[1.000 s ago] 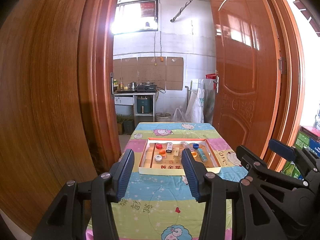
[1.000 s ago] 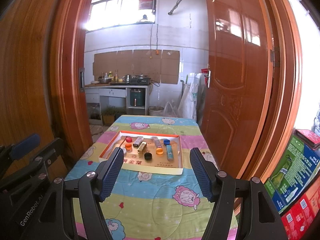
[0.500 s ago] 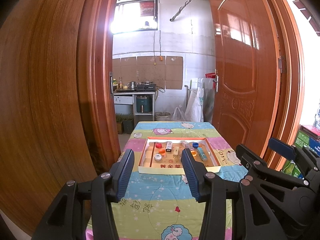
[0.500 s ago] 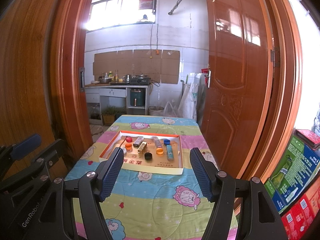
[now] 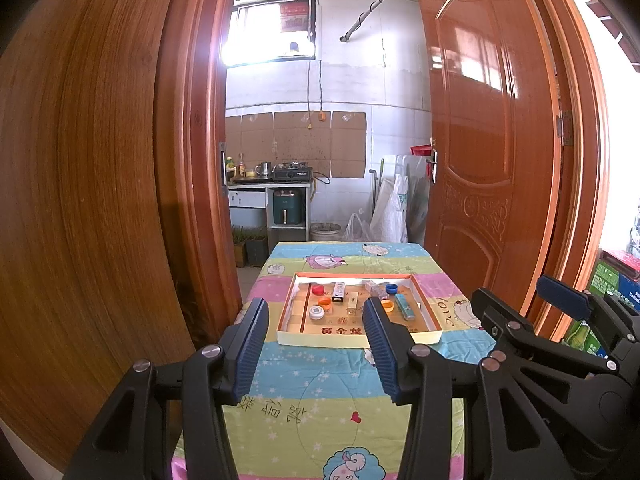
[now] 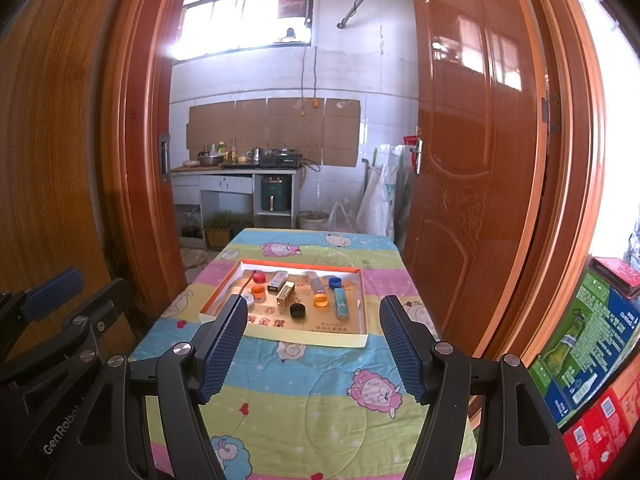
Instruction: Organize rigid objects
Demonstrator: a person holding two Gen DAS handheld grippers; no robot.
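A shallow cardboard tray [image 5: 429,322] [image 6: 362,308] lies on a table with a colourful cartoon cloth [image 5: 320,380] [image 6: 312,392]. In it are several small things: a red cap [image 6: 259,277], orange caps [image 6: 320,300], a blue cap [image 6: 334,281], a black cap [image 6: 297,310], a white cap [image 5: 316,312], a gold box [image 6: 285,293] and a blue lighter [image 6: 341,303]. My left gripper [image 5: 316,344] is open and empty, held above the near table. My right gripper [image 6: 312,344] is open and empty too, short of the tray.
Wooden door leaves stand close on the left [image 5: 100,200] and the right [image 6: 480,160] of the table. A kitchen counter [image 6: 236,168] is behind. Printed cartons [image 6: 592,344] are stacked at the right. The right gripper's body shows in the left wrist view [image 5: 560,360].
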